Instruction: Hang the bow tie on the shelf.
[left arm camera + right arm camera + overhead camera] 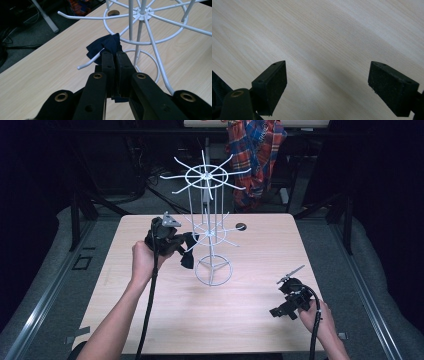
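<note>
Dark surroundings hemmed in a pale wooden counter (165, 320), with a plaid cloth (256, 150) hanging behind it, and I worked at the counter's middle. Navy cloth (107, 45) was the thing in hand: it sat bunched at the tips of my left claw (113, 56), whose jaws were pressed together on it, a scrap of the same fabric showing below them. The cloth lay right against one of the lower arms of the white wire rack (140, 15), near the arm's upturned end (79, 67), though I could not tell whether it was already draped over the wire or just touching it.

My worry was the rack itself. It looked light and stood on a thin ring foot (214, 270), so a sideways tug from the left claw (172, 242) could have tipped it or slid it across the counter. I judged that the arms might turn on the centre post, in which case a push could have swung the hook away from the cloth. Letting go too early would likely have dropped the cloth to the counter, and a fold could have snagged in the jaws.

My right claw (286, 306) lay low near the counter's right edge, well apart from the rack, jaws spread wide over bare wood and holding nothing, so it could not steady anything from there.
</note>
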Demonstrator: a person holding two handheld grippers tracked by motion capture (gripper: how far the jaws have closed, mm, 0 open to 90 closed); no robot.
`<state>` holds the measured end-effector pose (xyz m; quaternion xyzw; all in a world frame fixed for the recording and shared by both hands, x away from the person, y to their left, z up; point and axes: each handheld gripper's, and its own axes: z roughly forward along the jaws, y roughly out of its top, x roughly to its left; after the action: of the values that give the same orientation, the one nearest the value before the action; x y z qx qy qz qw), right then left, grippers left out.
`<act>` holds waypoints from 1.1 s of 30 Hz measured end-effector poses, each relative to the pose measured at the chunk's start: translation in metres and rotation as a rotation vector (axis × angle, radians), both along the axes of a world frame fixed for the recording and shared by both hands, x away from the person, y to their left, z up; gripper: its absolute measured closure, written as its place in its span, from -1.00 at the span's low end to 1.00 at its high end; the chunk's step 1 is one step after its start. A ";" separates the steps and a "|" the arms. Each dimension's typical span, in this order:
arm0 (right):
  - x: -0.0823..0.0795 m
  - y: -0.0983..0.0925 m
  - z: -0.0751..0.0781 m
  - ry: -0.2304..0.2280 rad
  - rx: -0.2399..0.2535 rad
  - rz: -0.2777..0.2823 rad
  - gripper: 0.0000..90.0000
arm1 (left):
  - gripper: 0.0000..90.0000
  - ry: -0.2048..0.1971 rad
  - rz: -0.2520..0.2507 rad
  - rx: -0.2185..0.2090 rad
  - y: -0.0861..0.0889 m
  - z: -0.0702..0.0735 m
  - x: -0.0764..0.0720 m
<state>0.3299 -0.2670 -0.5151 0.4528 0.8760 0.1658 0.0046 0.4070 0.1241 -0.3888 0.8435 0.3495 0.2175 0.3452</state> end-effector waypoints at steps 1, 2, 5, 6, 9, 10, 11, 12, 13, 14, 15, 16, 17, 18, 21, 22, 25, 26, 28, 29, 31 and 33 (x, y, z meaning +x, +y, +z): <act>0.000 0.000 0.000 0.000 0.001 -0.001 -0.66 | 0.93 0.002 -0.002 0.002 0.000 -0.001 0.000; 0.000 0.000 0.000 0.000 0.001 0.000 -0.66 | 0.93 0.005 -0.005 0.003 -0.001 -0.001 0.000; 0.000 0.000 -0.001 0.000 0.006 -0.004 -0.66 | 0.93 0.010 -0.016 0.008 -0.002 -0.002 0.000; 0.000 0.000 0.000 -0.001 0.006 -0.004 -0.66 | 0.93 0.013 -0.022 0.013 -0.002 -0.003 0.000; 0.000 0.000 -0.001 -0.002 0.007 -0.005 -0.66 | 0.93 0.016 -0.029 0.021 -0.003 -0.005 0.001; 0.000 0.000 -0.001 -0.004 0.009 -0.007 -0.66 | 0.93 0.016 -0.028 0.021 -0.004 -0.006 0.001; -0.001 0.001 -0.001 -0.004 0.019 -0.013 -0.66 | 0.93 0.019 -0.030 0.022 -0.004 -0.007 0.001; 0.000 0.000 -0.001 -0.002 0.017 -0.009 -0.66 | 0.93 0.020 -0.030 0.024 -0.004 -0.007 0.002; 0.000 0.000 -0.001 -0.002 0.017 -0.009 -0.66 | 0.93 0.026 -0.032 0.027 -0.004 -0.008 0.002; 0.000 0.000 -0.001 -0.003 0.021 -0.010 -0.66 | 0.93 0.027 -0.033 0.029 -0.004 -0.008 0.002; 0.000 0.000 -0.001 -0.003 0.021 -0.009 -0.66 | 0.93 0.026 -0.031 0.031 -0.004 -0.009 0.003; 0.000 0.000 -0.001 0.002 0.020 -0.010 -0.66 | 0.93 0.028 -0.033 0.037 -0.004 -0.010 0.003; 0.000 0.000 -0.001 0.002 0.020 -0.010 -0.66 | 0.93 0.029 -0.030 0.038 -0.004 -0.011 0.003; 0.000 0.000 -0.001 0.001 0.009 -0.004 -0.66 | 0.93 0.032 -0.031 0.036 -0.004 -0.011 0.004; 0.000 0.000 -0.001 0.001 0.020 -0.011 -0.66 | 0.92 0.026 -0.023 0.041 -0.004 -0.013 0.004; 0.000 0.000 -0.001 0.006 0.014 -0.004 -0.66 | 0.91 0.024 -0.018 0.046 -0.005 -0.014 0.005; 0.000 0.000 -0.001 0.004 0.014 -0.005 -0.66 | 0.90 0.032 -0.018 0.049 -0.005 -0.016 0.006; 0.000 -0.001 0.000 0.006 0.013 0.001 -0.66 | 0.90 0.034 -0.016 0.049 -0.005 -0.017 0.006; 0.000 -0.001 0.000 0.006 0.011 0.001 -0.66 | 0.90 0.045 -0.023 0.059 -0.005 -0.019 0.008; 0.000 -0.001 0.000 0.006 0.011 0.001 -0.66 | 0.90 0.045 -0.018 0.056 -0.005 -0.020 0.008; 0.000 -0.001 0.000 0.007 0.011 0.001 -0.66 | 0.91 0.052 -0.025 0.056 -0.004 -0.021 0.009; 0.000 -0.001 0.000 0.007 0.012 0.001 -0.66 | 0.89 0.048 -0.022 0.057 -0.003 -0.022 0.010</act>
<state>0.3302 -0.2678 -0.5152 0.4530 0.8752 0.1697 -0.0014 0.4169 0.1206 -0.4110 0.8618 0.3419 0.2031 0.3147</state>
